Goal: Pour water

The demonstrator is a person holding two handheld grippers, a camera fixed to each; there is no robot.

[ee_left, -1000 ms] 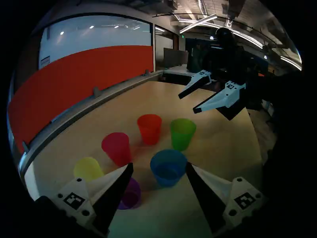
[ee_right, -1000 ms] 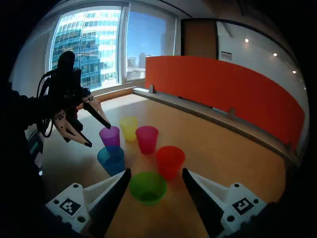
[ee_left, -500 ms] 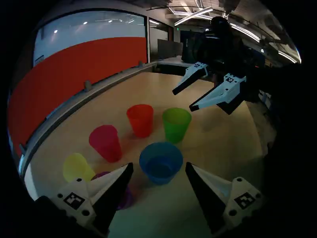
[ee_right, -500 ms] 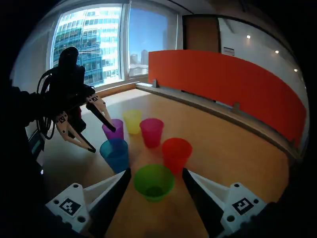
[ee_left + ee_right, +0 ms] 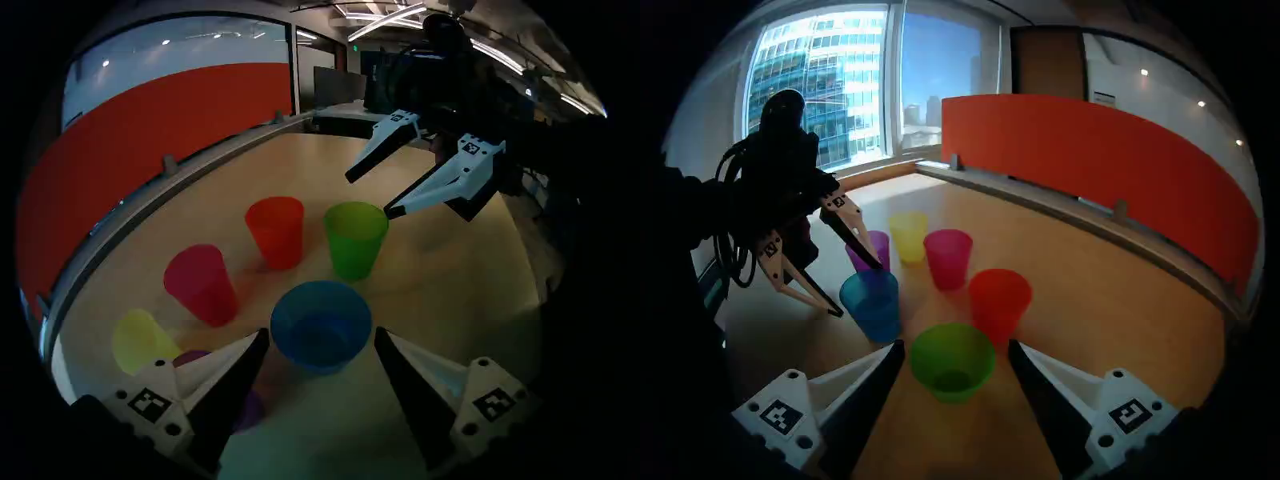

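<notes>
1. Between your left gripper's [image 5: 318, 331] wide-spread fingertips stands the blue cup [image 5: 304, 320], translucent, upright, open-topped.
2. Your right gripper [image 5: 954, 344], fingers equally wide, frames the green cup [image 5: 952, 372] between its tips; neither gripper holds anything.
3. Six cups share the table [image 5: 448, 272], one per colour: blue, green, red [image 5: 274, 228], pink [image 5: 200, 276], yellow [image 5: 138, 340], purple [image 5: 878, 248].

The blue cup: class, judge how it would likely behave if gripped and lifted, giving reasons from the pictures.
The blue cup looks like thin, translucent plastic, so probably light and liable to flex under a squeeze. It narrows toward its base, so a sideways push might tip it. Its smooth, tapered wall may slide in a loose grip.
</notes>
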